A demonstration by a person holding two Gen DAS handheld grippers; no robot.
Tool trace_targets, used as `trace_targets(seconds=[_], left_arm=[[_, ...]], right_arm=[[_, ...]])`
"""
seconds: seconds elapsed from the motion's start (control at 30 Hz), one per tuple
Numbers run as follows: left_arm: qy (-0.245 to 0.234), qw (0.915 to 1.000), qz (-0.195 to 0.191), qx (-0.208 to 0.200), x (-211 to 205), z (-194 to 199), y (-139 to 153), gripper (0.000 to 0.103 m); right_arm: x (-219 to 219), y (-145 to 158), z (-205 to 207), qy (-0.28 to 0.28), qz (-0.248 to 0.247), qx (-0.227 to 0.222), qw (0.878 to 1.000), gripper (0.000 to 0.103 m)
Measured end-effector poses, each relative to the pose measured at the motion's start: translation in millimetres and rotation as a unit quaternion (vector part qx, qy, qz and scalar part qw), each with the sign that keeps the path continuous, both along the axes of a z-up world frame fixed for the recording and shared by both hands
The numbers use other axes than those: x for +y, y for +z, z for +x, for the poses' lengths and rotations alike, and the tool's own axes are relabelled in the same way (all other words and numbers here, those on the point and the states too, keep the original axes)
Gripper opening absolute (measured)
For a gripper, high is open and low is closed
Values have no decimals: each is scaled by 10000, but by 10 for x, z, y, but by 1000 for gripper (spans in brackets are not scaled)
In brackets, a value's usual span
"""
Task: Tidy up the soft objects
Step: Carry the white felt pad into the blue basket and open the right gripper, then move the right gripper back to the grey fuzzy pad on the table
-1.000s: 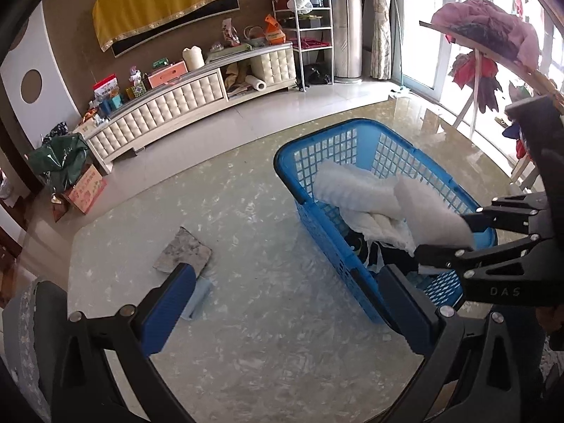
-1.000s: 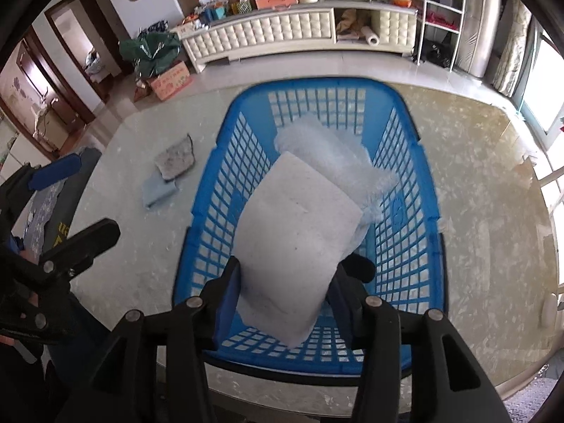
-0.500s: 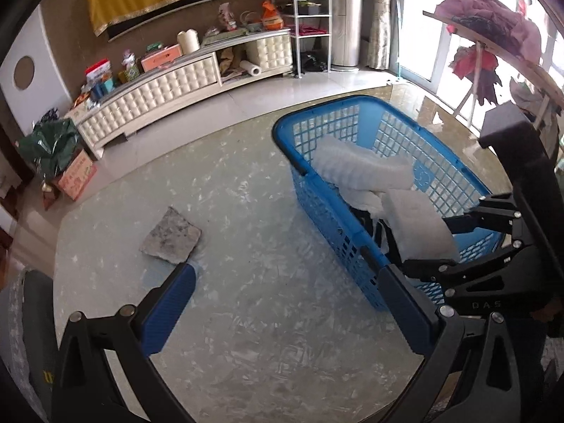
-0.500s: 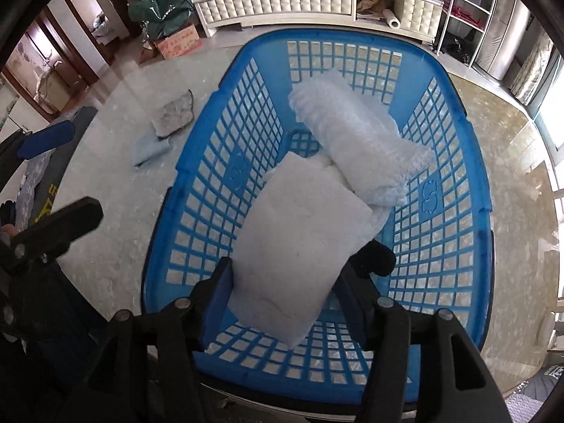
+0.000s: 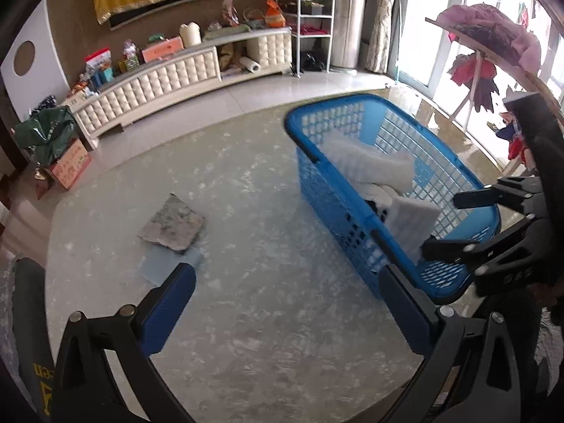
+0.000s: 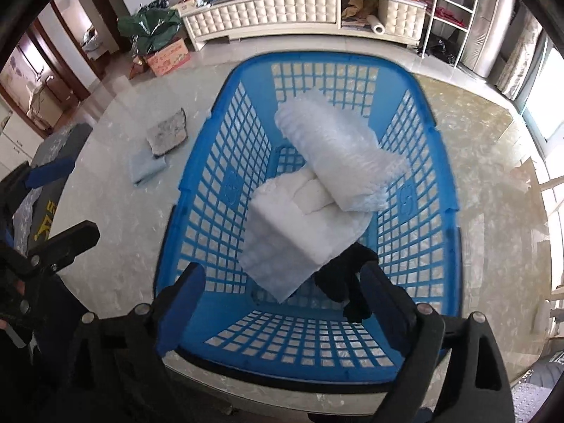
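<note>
A blue plastic basket (image 6: 437,211) stands on the marble table, also in the left wrist view (image 5: 356,102). In it lie a white foam pad (image 6: 285,243), a bubble-wrap roll (image 6: 335,155) and a black cloth (image 6: 345,278). My right gripper (image 6: 282,299) is open over the basket's near end, with the white pad just beyond its fingers and free of them. My left gripper (image 5: 285,303) is open and empty over the table, left of the basket. A grey mottled pad (image 5: 172,225) lies on a pale blue cloth (image 5: 165,264) ahead of it.
The round marble table (image 5: 246,335) ends close behind my left gripper. A white cabinet (image 5: 169,81) with clutter lines the far wall. A clothes rack (image 5: 493,46) with pink fabric stands at the right. A cardboard box (image 5: 70,165) sits on the floor.
My right gripper opened and let go of the white foam pad, which dropped into the basket. My left gripper drew back a little from the grey pad.
</note>
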State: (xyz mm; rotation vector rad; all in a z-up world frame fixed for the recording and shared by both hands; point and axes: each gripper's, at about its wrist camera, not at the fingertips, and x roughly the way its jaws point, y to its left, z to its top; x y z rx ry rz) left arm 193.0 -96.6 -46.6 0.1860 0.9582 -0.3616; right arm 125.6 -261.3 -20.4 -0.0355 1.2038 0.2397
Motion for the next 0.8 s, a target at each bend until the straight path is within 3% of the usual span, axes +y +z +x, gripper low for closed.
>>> trace_targets(seconds=[0.37,0.6,0.8], left_arm=[[42,9996,199,-179,475,-35,150,103],[234,9989,211,-355,966,64,253,103],[389,9983,279,-317,1316,220,179,103]], right_arm=[[379,390,128,42,-34,-513,9987,89],[677,466,399,206,-37,-698,9973,89],[1044,345,677,580,-255,-719,9954,89]])
